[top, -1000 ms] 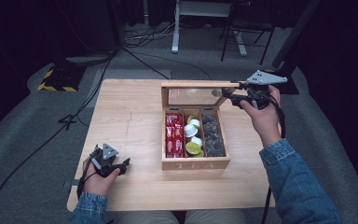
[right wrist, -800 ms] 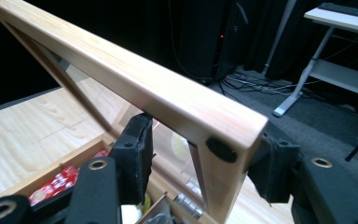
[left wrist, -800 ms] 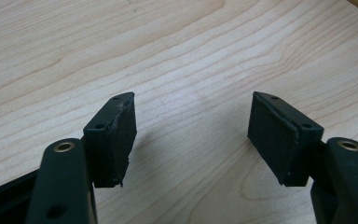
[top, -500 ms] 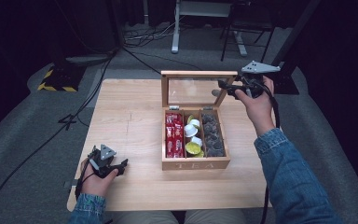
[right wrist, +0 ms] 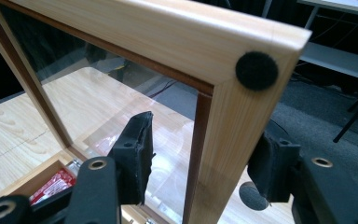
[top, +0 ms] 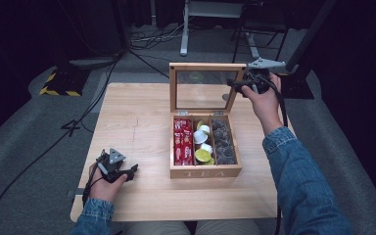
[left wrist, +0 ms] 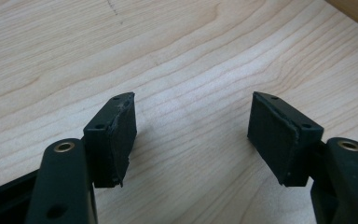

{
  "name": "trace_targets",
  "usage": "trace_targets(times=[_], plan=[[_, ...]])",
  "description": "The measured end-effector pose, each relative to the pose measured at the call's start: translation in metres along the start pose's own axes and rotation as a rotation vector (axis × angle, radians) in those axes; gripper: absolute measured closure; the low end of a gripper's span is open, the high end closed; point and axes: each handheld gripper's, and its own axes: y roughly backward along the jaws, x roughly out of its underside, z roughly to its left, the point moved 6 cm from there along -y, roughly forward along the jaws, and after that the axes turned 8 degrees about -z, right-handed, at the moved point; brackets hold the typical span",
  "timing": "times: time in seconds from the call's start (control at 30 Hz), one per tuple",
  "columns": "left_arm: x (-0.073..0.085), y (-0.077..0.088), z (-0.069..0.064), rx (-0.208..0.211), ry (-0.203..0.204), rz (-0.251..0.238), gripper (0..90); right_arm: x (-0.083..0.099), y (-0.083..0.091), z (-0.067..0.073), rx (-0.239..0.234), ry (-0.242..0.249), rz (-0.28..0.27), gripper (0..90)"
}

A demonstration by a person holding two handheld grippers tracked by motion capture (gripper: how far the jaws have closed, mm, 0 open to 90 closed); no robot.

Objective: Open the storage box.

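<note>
Lid-handling step: right tongs (right wrist: pixel 200 158) straddle side rail of glass-paned wooden tea-box lid (right wrist: pixel 223 140), pad contact unclear. Left tongs (left wrist: pixel 191 135) released over counter (left wrist: pixel 191 56). Next: firm pinch, steady swing.

Tea box (top: pixel 204 171) on wooden table (top: pixel 132 122)

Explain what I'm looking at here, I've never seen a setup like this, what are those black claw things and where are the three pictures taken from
A person sits at a wooden table holding a hand-held two-jaw gripper in each hand. One camera looks down from above; the other two ride on the grippers, looking along their black jaws. On the table stands a wooden tea box holding red packets, small pods and dark pods. The right gripper has its jaws either side of the upright glass lid, at its frame's side edge. The left gripper rests open over bare wood.
</note>
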Motion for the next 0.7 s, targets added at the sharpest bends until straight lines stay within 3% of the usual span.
trace_targets(times=[0.5,0.7], plan=[[-0.005,-0.011,0.002,0.02,0.008,0.007,32.2,0.001,-0.025,-0.016,0.008,-0.033,0.006,44.6],[-0.006,-0.012,0.0,0.024,0.003,0.005,31.6,0.006,-0.042,-0.024,0.011,-0.075,0.007,41.4]])
